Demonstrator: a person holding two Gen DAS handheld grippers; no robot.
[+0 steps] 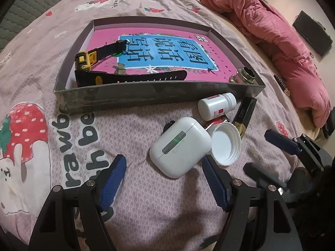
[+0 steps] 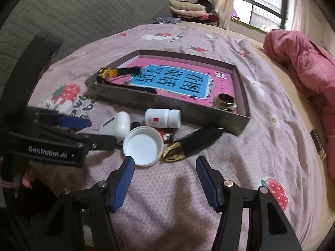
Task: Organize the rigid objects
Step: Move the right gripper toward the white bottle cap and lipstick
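Observation:
A shallow grey box (image 1: 146, 96) (image 2: 167, 106) lies on the bed with a pink book, a yellow-black watch (image 1: 88, 60) (image 2: 106, 74) and a metal fitting (image 1: 244, 76) (image 2: 225, 103) inside. In front of it lie a white earbud case (image 1: 180, 146) (image 2: 117, 125), a white pill bottle (image 1: 215, 105) (image 2: 162, 118), a white lid (image 1: 225, 144) (image 2: 142, 145) and a black lighter (image 1: 245, 115) (image 2: 199, 139). My left gripper (image 1: 163, 167) (image 2: 83, 129) is open, just short of the case. My right gripper (image 2: 165, 165) (image 1: 263, 152) is open near the lid and lighter.
A crumpled pink quilt (image 1: 272, 37) (image 2: 303, 67) lies along the right side of the bed. A grey quilted headboard (image 2: 73, 10) stands at the far left. A small red and black item (image 2: 165, 136) lies between the lid and the bottle.

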